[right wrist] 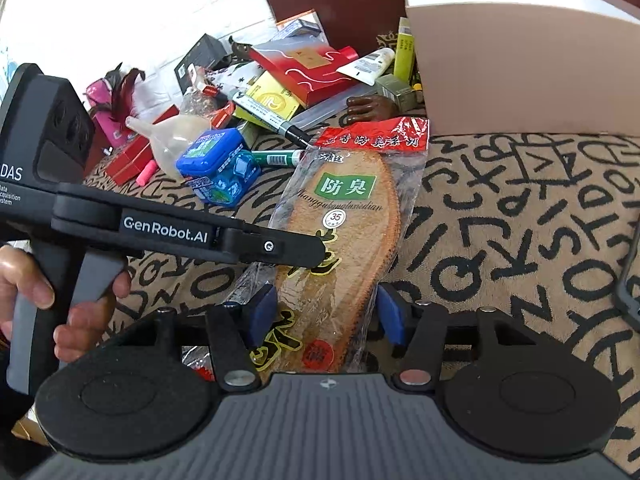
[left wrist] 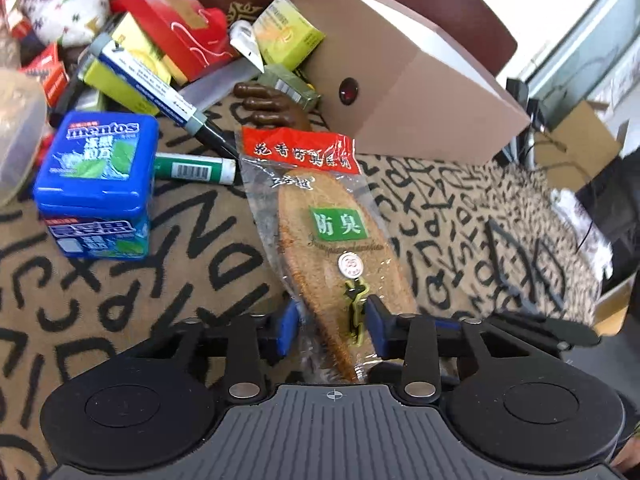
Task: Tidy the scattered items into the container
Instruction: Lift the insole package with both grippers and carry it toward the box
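A packaged brown insole [left wrist: 320, 236] in clear plastic with a red header lies on the letter-patterned cloth; it also shows in the right wrist view [right wrist: 352, 216]. My left gripper [left wrist: 332, 328] has its blue pads on either side of the insole's heel end, closed in on it. My right gripper [right wrist: 326, 316] is open, its blue pads straddling the same package's near end with gaps at both sides. The left gripper's body [right wrist: 176, 236] crosses the right wrist view from the left. The tan box [left wrist: 404, 80] stands behind the insole.
A blue Mentos box [left wrist: 96, 184], a green tube [left wrist: 192, 168] and a marker pen [left wrist: 160, 92] lie left of the insole. Behind them is a pile of red and yellow boxes [left wrist: 172, 28]. A brown hand-shaped object [left wrist: 268, 108] lies by the tan box.
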Available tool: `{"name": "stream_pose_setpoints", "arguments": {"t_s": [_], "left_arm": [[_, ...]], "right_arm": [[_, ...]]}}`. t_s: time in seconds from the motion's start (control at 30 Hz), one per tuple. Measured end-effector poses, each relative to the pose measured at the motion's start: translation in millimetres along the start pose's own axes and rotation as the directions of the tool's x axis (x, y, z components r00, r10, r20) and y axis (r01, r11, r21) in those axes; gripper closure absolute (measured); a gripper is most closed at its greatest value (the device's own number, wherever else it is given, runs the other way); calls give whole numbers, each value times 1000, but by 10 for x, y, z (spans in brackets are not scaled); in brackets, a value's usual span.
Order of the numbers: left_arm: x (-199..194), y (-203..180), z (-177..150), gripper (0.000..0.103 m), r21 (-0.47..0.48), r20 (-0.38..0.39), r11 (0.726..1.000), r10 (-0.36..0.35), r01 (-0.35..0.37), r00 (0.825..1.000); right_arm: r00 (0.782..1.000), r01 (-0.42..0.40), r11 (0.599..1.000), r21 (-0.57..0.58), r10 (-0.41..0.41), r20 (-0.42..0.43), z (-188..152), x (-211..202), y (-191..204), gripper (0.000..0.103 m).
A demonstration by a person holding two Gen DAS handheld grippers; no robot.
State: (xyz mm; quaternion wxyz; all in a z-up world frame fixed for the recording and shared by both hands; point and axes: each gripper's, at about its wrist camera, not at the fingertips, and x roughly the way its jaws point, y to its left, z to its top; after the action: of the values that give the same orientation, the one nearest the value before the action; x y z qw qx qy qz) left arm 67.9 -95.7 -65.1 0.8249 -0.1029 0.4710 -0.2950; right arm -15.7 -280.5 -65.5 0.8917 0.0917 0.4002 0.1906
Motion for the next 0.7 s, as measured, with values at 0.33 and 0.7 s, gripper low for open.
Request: {"name": "stream_pose_setpoints", "arguments": {"t_s": [0.33, 0.7], "left_arm": [[18, -105, 36, 70, 52, -1, 997, 54, -53, 999], [-24, -185, -27, 72, 61, 13, 995, 78, -79, 997]], "right_arm": [[999, 41, 999, -2, -41, 26, -22, -4, 39, 56], [999, 38, 999, 38, -40, 37, -37, -62, 19, 67]]}}
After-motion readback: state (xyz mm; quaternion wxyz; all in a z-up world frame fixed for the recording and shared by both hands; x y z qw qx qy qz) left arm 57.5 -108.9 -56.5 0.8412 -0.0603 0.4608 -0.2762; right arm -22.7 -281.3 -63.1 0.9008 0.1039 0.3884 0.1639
